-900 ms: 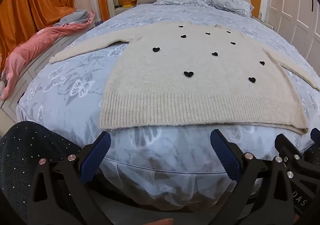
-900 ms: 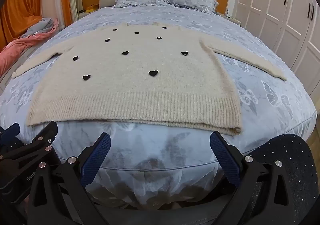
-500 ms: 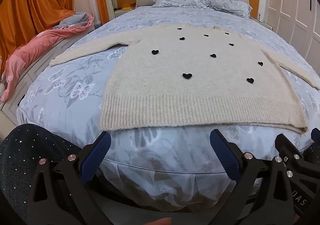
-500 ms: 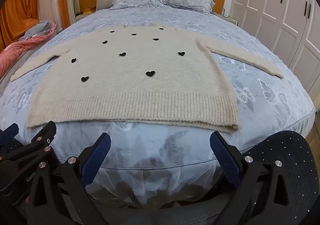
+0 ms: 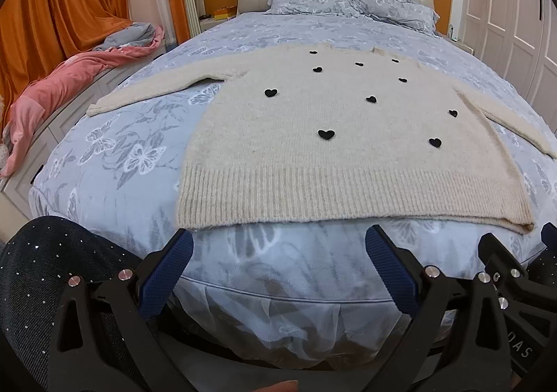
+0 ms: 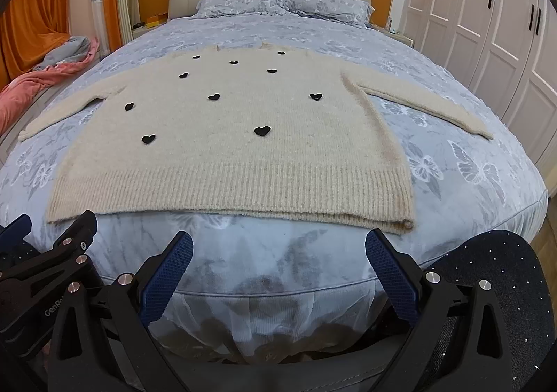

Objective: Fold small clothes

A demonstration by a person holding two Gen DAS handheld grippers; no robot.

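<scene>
A cream knit sweater (image 5: 330, 148) with small black hearts lies flat on the bed, hem toward me, both sleeves spread out to the sides. It also shows in the right wrist view (image 6: 236, 144). My left gripper (image 5: 278, 252) is open and empty, just short of the hem at the bed's foot. My right gripper (image 6: 278, 252) is open and empty, also just short of the hem. The right gripper's fingers (image 5: 501, 259) show at the lower right of the left wrist view.
The bed (image 5: 115, 190) has a blue butterfly-print cover and two pillows (image 5: 348, 4) at the headboard. A pink blanket (image 5: 62, 85) lies on a bench at the left. White wardrobe doors (image 6: 487, 19) line the right wall. My knees (image 5: 41, 273) are at the bed's foot.
Both grippers have risen and tilted slightly, so the sweater sits lower in view. The sweater has not moved and both grippers stay open.
</scene>
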